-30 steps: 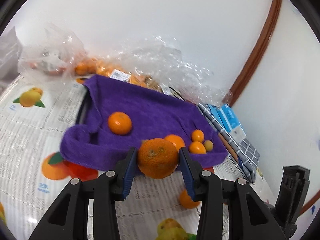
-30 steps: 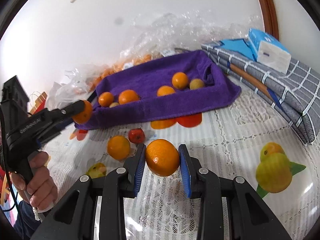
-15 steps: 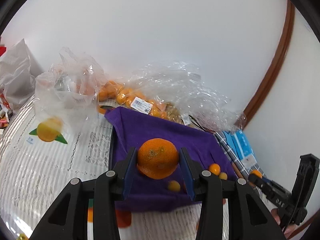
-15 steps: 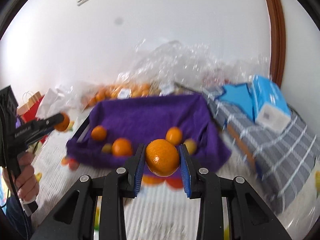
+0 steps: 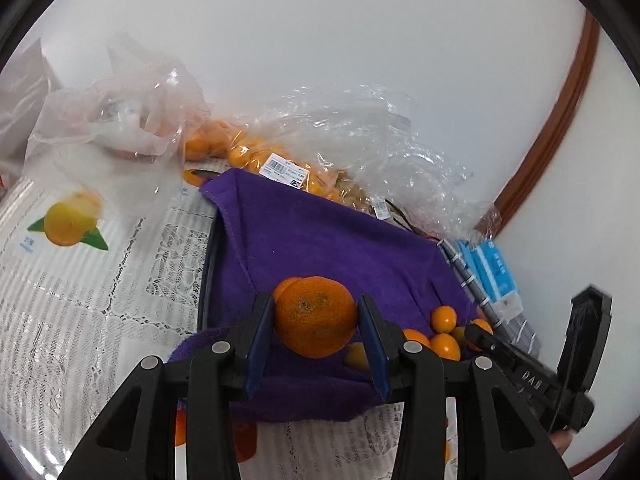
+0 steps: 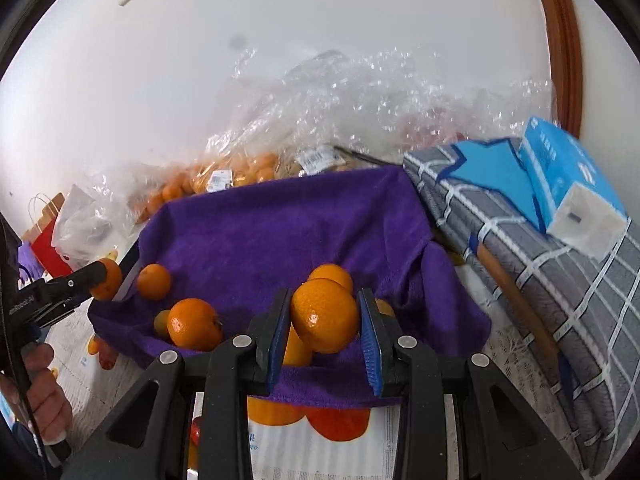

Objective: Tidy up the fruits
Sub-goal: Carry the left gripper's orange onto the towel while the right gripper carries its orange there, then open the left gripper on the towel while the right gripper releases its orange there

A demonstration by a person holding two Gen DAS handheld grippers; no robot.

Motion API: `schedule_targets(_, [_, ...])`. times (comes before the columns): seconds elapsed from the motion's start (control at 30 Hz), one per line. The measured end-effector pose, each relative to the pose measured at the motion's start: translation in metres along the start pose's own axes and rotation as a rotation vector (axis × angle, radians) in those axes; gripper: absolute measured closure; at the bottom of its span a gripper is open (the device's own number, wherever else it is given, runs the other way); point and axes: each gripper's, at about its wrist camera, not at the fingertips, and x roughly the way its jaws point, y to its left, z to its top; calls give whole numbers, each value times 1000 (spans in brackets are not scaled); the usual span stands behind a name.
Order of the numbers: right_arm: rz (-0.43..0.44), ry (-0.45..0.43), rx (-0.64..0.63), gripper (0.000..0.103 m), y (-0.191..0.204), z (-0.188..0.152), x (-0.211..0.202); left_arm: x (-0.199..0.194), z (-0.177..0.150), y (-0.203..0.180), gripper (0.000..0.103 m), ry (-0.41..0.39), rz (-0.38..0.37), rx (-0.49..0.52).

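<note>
My left gripper (image 5: 316,334) is shut on an orange (image 5: 315,317) and holds it over the near left edge of the purple-towel-lined tray (image 5: 328,240). My right gripper (image 6: 325,330) is shut on another orange (image 6: 325,315) above the tray's (image 6: 280,224) front edge. Several oranges lie in the tray, among them one (image 6: 195,324) at the front left and one (image 6: 154,281) further back, plus small ones (image 5: 444,318) at its right end. The left gripper also shows at the left of the right wrist view (image 6: 105,279), and the right gripper at the right of the left wrist view (image 5: 478,330).
Clear plastic bags of oranges (image 5: 248,156) lie behind the tray against the wall. A grey checked folded cloth (image 6: 540,272) with a blue box (image 6: 568,188) lies to the tray's right. The lace tablecloth (image 5: 80,300) has fruit prints. A red paper bag (image 6: 46,240) stands far left.
Both grippers have moved closer to the tray with their oranges still held. The right one now hangs over the tray's front edge; the left one has dropped lower over its left end.
</note>
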Motion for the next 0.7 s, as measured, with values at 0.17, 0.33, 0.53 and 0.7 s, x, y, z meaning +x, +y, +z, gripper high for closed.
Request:
schedule_targets(0.17, [-25, 6, 17, 70, 0, -2, 8, 12, -5, -5, 63, 43, 19, 17])
schedule_targets(0.33, [-56, -40, -13, 64, 8, -6, 0, 18, -10, -13, 63, 52, 62, 65])
schedule_targets(0.53, [-98, -91, -42, 51, 12, -5, -10, 19, -10, -11, 63, 56, 84, 68])
schedule_targets(0.7, [-95, -144, -82, 51, 20, -8, -21, 20, -11, -12, 54, 63, 78, 70])
